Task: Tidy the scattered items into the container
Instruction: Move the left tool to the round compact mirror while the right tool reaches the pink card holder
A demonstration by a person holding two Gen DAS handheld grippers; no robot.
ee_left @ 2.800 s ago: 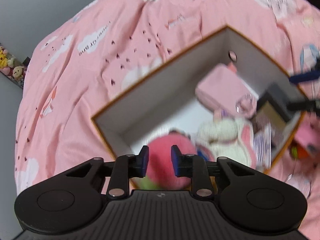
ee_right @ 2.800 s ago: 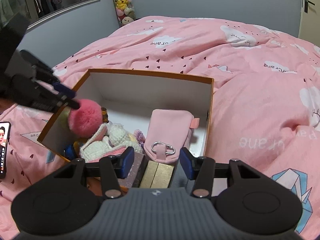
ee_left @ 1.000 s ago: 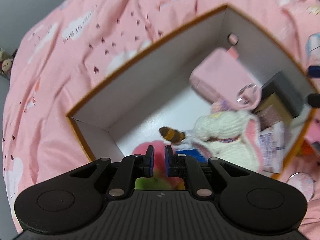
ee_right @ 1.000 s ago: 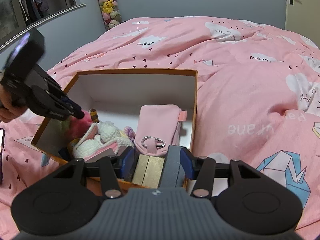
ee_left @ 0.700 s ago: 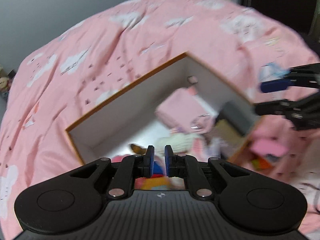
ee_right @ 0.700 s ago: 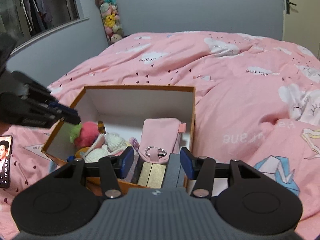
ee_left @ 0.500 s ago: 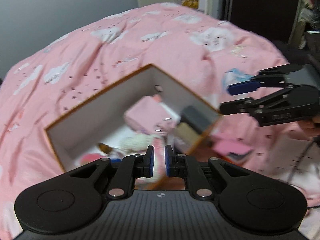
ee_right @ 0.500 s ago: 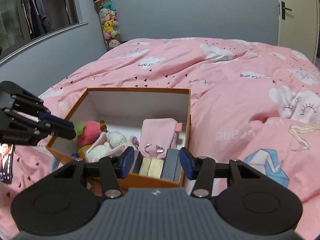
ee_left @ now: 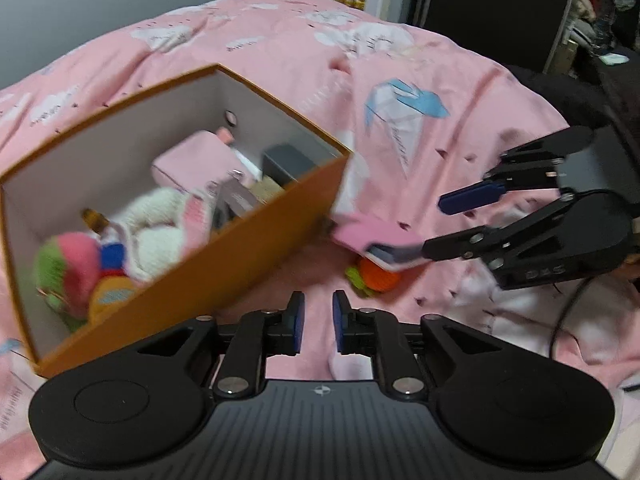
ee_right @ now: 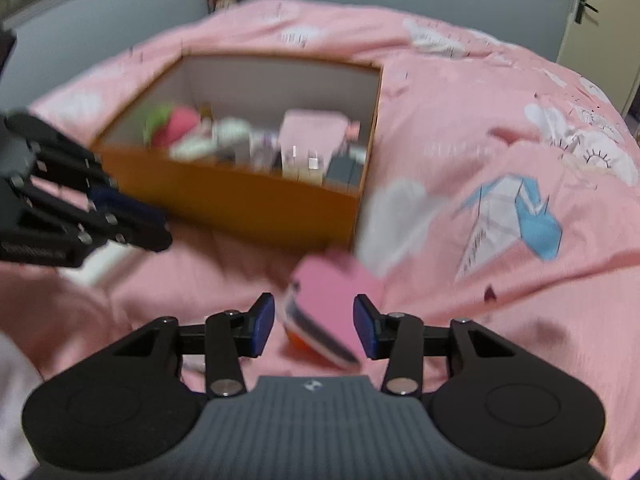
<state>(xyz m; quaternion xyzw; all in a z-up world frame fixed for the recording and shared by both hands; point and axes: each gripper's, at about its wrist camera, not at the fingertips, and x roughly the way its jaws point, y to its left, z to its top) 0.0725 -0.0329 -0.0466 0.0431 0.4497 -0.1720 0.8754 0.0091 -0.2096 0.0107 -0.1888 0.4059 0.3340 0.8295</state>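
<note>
An orange cardboard box (ee_left: 256,240) (ee_right: 256,204) sits on the pink bedspread and holds a pink-green pom-pom ball (ee_left: 68,256), a white plush, a pink pouch (ee_left: 192,160) and dark boxes. My left gripper (ee_left: 318,322) is empty, its jaws only a narrow gap apart, above the bedspread in front of the box. My right gripper (ee_right: 316,326) (ee_left: 432,224) is open around a pink flat case (ee_right: 332,288) (ee_left: 376,236) that lies on the bed over an orange-green toy (ee_left: 374,278). I cannot tell whether the fingers touch it.
The pink quilt (ee_right: 500,160) covers the whole bed, with a blue bird print (ee_right: 516,208) to the right of the box. Grey walls and a door (ee_right: 588,12) lie beyond. A black cable (ee_left: 560,320) trails near my right gripper.
My left gripper let go of the pom-pom ball in the box, drew back out and swung right. My right gripper lowered onto the pink case in front of the box.
</note>
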